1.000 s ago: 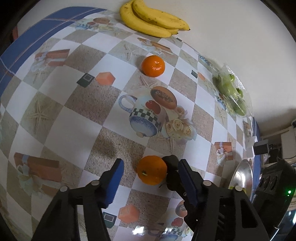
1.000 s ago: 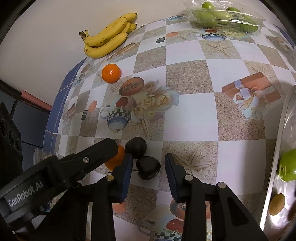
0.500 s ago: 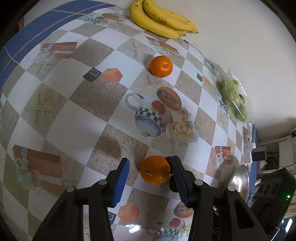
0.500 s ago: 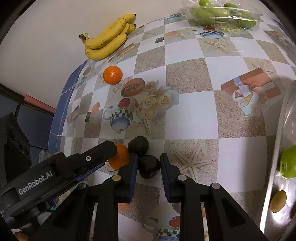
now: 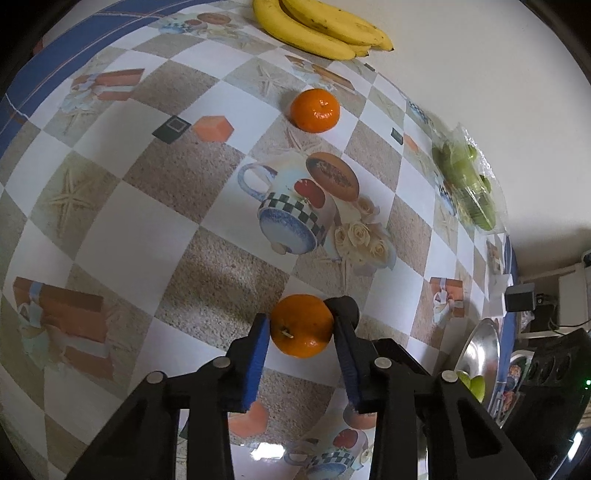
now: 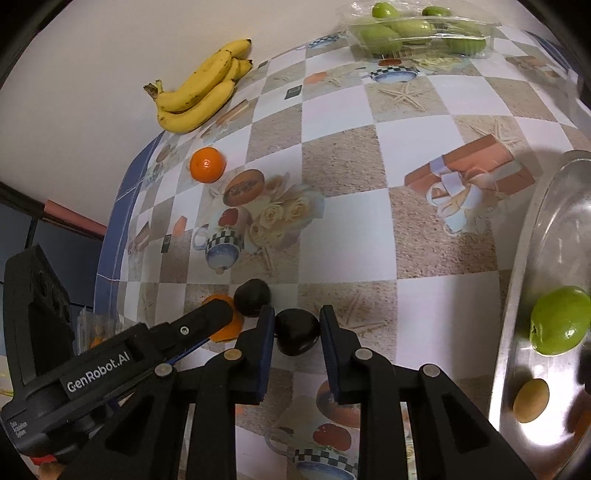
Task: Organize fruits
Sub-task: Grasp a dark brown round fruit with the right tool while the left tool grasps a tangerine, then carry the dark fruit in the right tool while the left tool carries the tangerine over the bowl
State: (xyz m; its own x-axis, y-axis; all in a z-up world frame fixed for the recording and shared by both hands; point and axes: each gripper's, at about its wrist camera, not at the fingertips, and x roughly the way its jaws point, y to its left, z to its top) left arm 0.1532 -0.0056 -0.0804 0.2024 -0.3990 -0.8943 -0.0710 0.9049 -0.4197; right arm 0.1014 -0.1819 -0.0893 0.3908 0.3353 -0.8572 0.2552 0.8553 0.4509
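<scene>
Bananas (image 6: pixel 201 98) lie at the far edge of the patterned tablecloth (image 6: pixel 347 240) against the wall, with a loose orange (image 6: pixel 207 164) a little nearer and a clear plastic tray of green fruit (image 6: pixel 417 31) off in the far corner. On the right a metal plate (image 6: pixel 535 295) already carries one green fruit (image 6: pixel 559 320) and a small tan one (image 6: pixel 531 400).

Crowding is the trouble close in: a second dark fruit (image 6: pixel 252 297) sits just beside the near orange (image 5: pixel 302 325) and the held one, wedged between the two tools (from the left wrist view it peeks out behind the right-hand finger).

The left gripper (image 5: pixel 300 358) has just been closing, and its blue pads now sit against both sides of the near orange, which rests on the cloth. The right gripper (image 6: pixel 297 341) is clamped narrow on a dark fruit (image 6: pixel 296 331), pads touching both flanks; that fruit also lies on the cloth, well apart from the plate.

Lettering on the left gripper's body, seen from the right wrist, reads "GenRobot.AI"; smaller print below it is too fine to read.
</scene>
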